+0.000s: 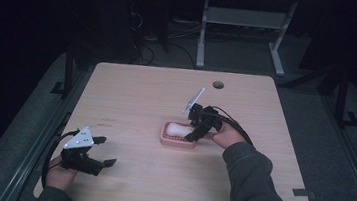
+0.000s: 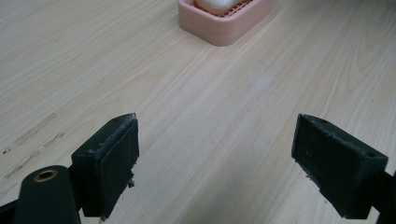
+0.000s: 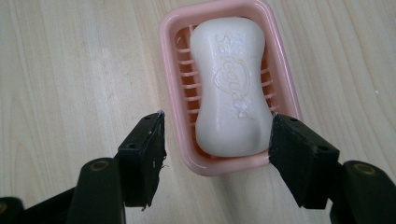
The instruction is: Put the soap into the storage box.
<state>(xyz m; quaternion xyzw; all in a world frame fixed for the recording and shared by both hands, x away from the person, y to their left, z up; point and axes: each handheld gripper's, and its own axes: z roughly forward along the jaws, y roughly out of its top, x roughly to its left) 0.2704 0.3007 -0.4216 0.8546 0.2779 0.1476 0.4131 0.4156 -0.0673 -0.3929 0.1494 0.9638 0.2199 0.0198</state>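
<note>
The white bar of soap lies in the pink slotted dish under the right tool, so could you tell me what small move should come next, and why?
Probably lift the right tool straight up and away. Its jaws stand open, apart from the white bar of soap, which rests in the pink slotted dish, so the placing looks done.

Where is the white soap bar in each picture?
High view: white bar of soap at the table's middle, in the pink plastic soap dish.
Left gripper view: at the top edge, partly cut off.
Right gripper view: upper centre, lengthwise in the dish.
Shared landmark: the pink dish.
</note>
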